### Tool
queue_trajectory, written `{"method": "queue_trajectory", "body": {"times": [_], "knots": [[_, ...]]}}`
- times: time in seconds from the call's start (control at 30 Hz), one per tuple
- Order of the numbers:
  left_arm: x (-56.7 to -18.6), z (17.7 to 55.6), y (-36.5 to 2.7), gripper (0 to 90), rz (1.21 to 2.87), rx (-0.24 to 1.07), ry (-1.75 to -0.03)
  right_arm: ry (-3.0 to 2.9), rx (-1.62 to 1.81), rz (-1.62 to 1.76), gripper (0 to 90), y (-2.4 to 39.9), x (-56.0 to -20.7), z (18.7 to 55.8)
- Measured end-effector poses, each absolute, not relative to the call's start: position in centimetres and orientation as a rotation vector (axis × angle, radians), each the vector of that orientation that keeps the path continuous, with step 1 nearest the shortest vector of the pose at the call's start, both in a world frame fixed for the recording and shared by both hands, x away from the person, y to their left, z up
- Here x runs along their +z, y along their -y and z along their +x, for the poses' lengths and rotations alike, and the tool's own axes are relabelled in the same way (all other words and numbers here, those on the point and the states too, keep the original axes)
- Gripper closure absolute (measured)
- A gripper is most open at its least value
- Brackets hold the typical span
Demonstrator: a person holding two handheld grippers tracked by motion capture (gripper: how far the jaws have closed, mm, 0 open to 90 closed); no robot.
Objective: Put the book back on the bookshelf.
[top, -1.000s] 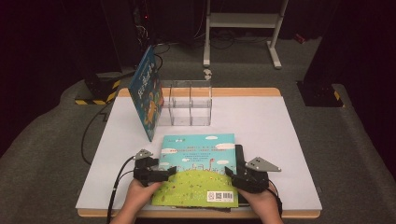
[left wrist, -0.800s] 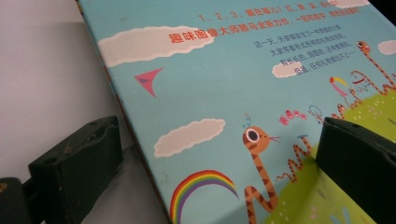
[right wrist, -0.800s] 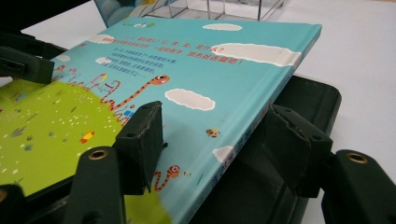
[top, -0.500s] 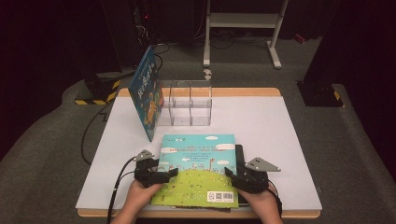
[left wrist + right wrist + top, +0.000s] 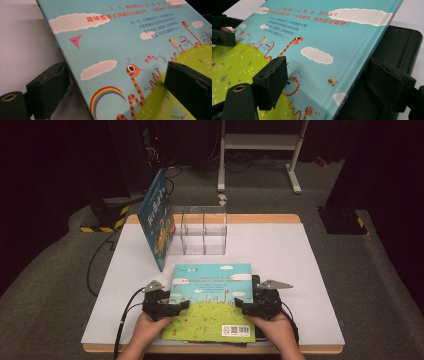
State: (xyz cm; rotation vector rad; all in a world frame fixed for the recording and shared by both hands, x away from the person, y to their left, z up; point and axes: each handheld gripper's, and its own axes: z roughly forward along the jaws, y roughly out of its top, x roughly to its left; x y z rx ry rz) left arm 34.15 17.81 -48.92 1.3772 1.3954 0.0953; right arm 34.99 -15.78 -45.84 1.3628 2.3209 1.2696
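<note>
Bright table, dark room around it.
Even light from above falls on the white table [image 5: 300, 270]; the floor behind is dim. The high view is soft and grainy; the near black jaws in both gripper views are blurred.

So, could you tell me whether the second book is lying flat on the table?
No, the second book stands tilted, leaning against the clear organizer at the table's far side.

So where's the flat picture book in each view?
High view: picture book lies bottom centre, between both tools.
Left gripper view: it spans centre and right.
Right gripper view: it runs across the centre.
Shared landmark: its red title line.
</note>
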Motion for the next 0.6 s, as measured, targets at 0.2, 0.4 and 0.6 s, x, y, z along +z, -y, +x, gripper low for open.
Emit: {"method": "queue_trajectory", "body": {"times": [0.2, 0.4, 0.6], "knots": [[-49.2, 34.0, -17.5, 6.6, 1.377, 0.07, -1.399, -2.334, 1.309, 1.396, 19.4, 15.4, -45.8, 35.7], [-48.5, 33.6, -17.8, 12.9, 1.352, 0.114, -1.357, -2.321, 1.317, 1.382, 20.3, 15.7, -45.4, 35.3], [-48.7, 33.8, -17.7, 13.4, 1.341, 0.09, -1.378, -2.306, 1.281, 1.404, 23.4, 16.7, -45.7, 34.5]]}}
